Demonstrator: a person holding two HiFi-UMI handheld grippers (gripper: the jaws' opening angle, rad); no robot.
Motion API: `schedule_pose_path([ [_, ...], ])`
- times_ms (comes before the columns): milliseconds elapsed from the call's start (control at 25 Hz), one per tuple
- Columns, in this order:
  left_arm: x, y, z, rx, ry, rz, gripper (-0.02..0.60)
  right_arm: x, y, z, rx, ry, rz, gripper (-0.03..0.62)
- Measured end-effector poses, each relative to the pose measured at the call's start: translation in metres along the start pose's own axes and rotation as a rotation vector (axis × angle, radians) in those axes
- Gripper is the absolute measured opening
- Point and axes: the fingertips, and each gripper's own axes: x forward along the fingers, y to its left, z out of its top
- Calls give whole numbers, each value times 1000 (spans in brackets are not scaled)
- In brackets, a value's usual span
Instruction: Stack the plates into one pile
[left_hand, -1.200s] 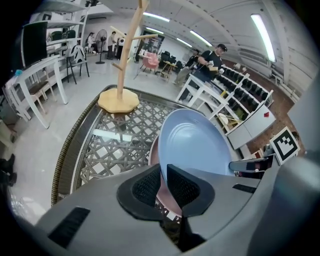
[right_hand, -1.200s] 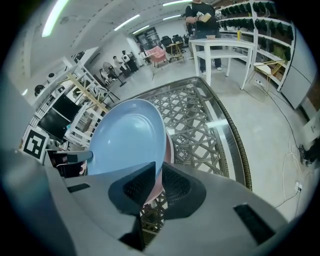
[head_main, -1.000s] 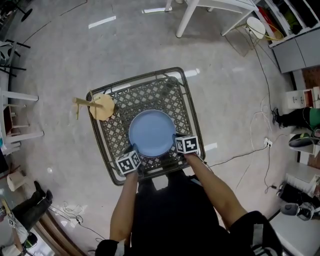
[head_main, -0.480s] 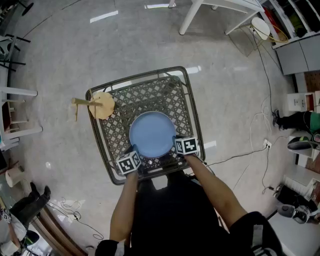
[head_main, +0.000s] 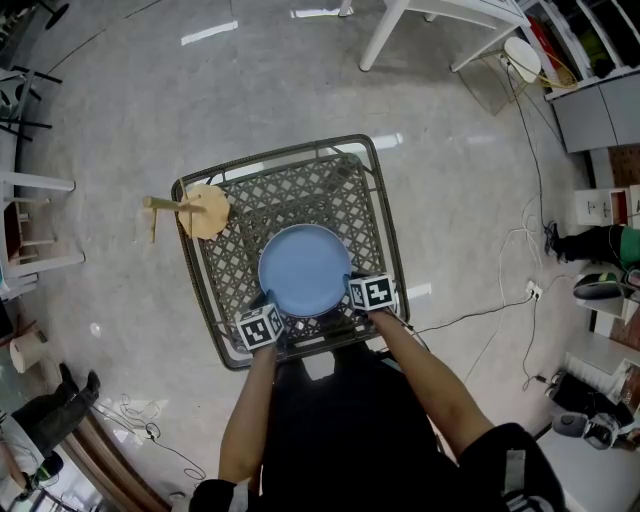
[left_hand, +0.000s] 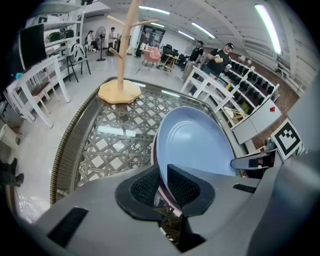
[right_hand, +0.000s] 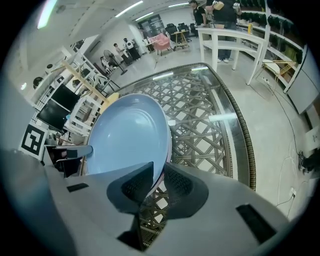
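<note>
A light blue plate (head_main: 303, 268) lies on the lattice table (head_main: 300, 190), with a dark red rim (left_hand: 155, 167) showing just under its edge. My left gripper (head_main: 268, 302) is at the plate's near left edge, its jaws shut on the stacked rims (left_hand: 162, 187). At the near right edge is my right gripper (head_main: 351, 281). Its jaws have just been opening, and the blue plate (right_hand: 125, 135) still has its rim between the loosened pads of my right gripper (right_hand: 159, 182).
A wooden mug tree (head_main: 200, 210) stands on the table's far left corner. White table legs (head_main: 420, 20) are beyond the table, a white chair (head_main: 30, 230) is at the left, and cables (head_main: 520, 260) lie on the floor to the right.
</note>
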Motion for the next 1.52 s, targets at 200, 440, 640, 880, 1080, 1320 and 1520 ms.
schedule_pose_path([
  [200, -2, -2, 0, 20, -1, -8, 57, -2, 7, 0, -1, -4, 5, 107],
  [440, -3, -2, -4, 29, 1, -23, 111, -1, 8, -8, -14, 1, -12, 140],
  [640, -10, 3, -8, 23, -6, -24, 129, -8, 10, -9, -17, -42, -23, 146],
  [880, -35, 5, 6, 16, -90, -10, 116, -37, 27, 16, -53, -196, -2, 135],
  [1080, -68, -6, 31, 41, -194, -40, 37, -80, 48, 41, -89, -328, -9, 53],
  [1320, -135, -43, 72, 123, -362, -152, 15, -145, 88, 70, -118, -508, 17, 14],
  [1520, -197, -70, 100, 199, -514, -184, 15, -198, 122, 84, -143, -648, 43, 9],
])
